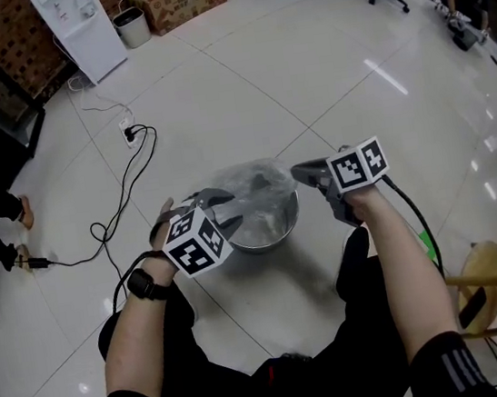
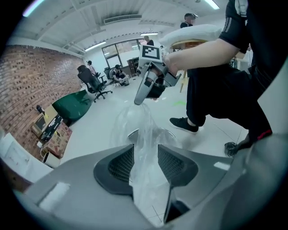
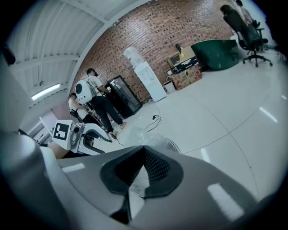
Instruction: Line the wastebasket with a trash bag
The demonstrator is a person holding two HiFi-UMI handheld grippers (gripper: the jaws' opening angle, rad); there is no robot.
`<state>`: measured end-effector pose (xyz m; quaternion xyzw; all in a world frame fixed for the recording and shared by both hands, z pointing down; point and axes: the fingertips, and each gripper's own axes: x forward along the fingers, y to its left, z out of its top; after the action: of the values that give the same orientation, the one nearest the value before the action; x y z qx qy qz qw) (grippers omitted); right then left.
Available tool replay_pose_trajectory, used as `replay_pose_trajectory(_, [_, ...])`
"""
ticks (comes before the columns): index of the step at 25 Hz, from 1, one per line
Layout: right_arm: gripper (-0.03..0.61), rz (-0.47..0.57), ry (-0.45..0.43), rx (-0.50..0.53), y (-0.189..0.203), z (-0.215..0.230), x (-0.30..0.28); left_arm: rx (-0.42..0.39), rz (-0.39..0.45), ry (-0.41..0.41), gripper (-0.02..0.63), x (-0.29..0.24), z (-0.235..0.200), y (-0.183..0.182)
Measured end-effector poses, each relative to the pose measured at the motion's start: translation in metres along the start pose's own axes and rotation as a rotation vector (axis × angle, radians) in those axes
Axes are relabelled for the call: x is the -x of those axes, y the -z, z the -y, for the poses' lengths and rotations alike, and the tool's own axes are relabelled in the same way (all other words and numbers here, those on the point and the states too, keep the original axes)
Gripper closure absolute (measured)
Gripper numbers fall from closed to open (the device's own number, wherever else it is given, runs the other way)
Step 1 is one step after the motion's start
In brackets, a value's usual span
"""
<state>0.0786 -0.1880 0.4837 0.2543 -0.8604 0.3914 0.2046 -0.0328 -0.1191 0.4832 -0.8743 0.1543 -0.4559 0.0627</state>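
Holding trash bag (image 1: 251,182) over wastebasket (image 1: 281,231) on floor (image 1: 323,72): left gripper (image 1: 225,213) and right gripper (image 1: 307,174) both clamped on its film. Risk: thin film slipping or tearing if pulled apart unevenly.

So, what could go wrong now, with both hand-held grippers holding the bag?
The thin trash bag is pinched by the left hand-held gripper and the right hand-held gripper; pulling them apart too hard may tear the film or slip it from a pinch. The wastebasket stands free on glossy floor, so tugging might tip or slide it.
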Motion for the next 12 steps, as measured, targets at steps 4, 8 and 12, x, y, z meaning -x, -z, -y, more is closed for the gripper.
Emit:
replay_pose_trajectory(4, [0.571, -0.095, 0.012, 0.032, 0.018, 0.005, 0.001, -0.014, -0.095, 0.028, 0.428, -0.009, 0.01, 0.039])
replay_pose_trajectory(8, [0.571, -0.169, 0.02, 0.052, 0.034, 0.007, -0.004, 0.015, -0.116, -0.022, 0.418, -0.026, -0.001, 0.065])
replay_pose_trajectory(12, [0.571, -0.217, 0.016, 0.05, 0.046, 0.007, -0.011, 0.036, -0.101, -0.091, 0.419, -0.036, -0.018, 0.069])
